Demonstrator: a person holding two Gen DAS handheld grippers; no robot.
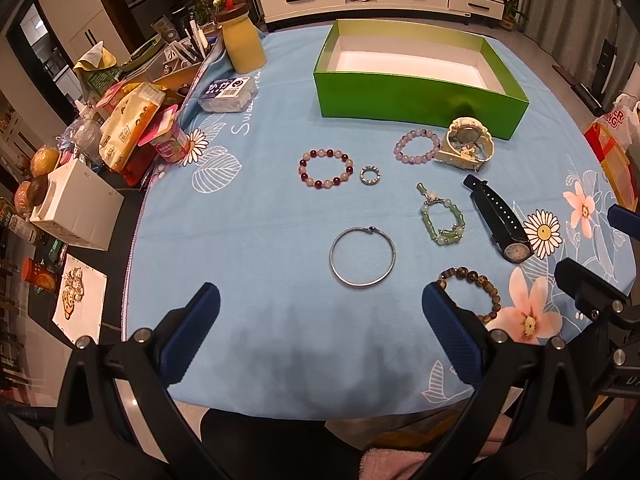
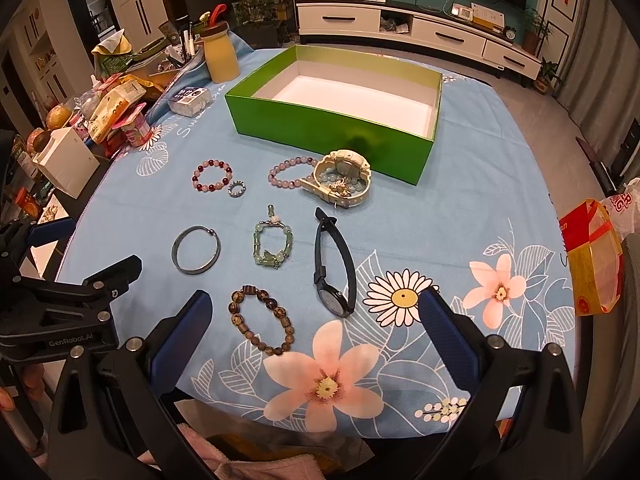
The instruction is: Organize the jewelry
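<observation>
A bench draped in a light blue floral cloth point(image 1: 260, 220) is carrying everything. A green box point(image 1: 416, 100) with a white inside is sitting open toward the far edge. The jewelry is lying loose on the cloth between the box and the near edge: a red-and-white bead bracelet point(image 1: 326, 168), a small ring point(image 1: 369, 175), a purple bead bracelet point(image 1: 417, 147) touching a cream watch point(image 1: 466, 144) just before the box, a green bead bracelet point(image 1: 442, 220), a dark watch point(image 1: 500, 220), a silver bangle point(image 1: 362, 256) and a brown bead bracelet point(image 2: 260, 322).

Snack packets and a white carton point(image 1: 76, 208) are crowding the left edge, beside a yellow bottle point(image 1: 242, 42). A white TV cabinet point(image 2: 416, 28) is lining the far wall.

Both the left tongs point(image 1: 320, 304) and the right tongs point(image 2: 316, 312) are hanging over the near edge, spread wide and holding nothing.
</observation>
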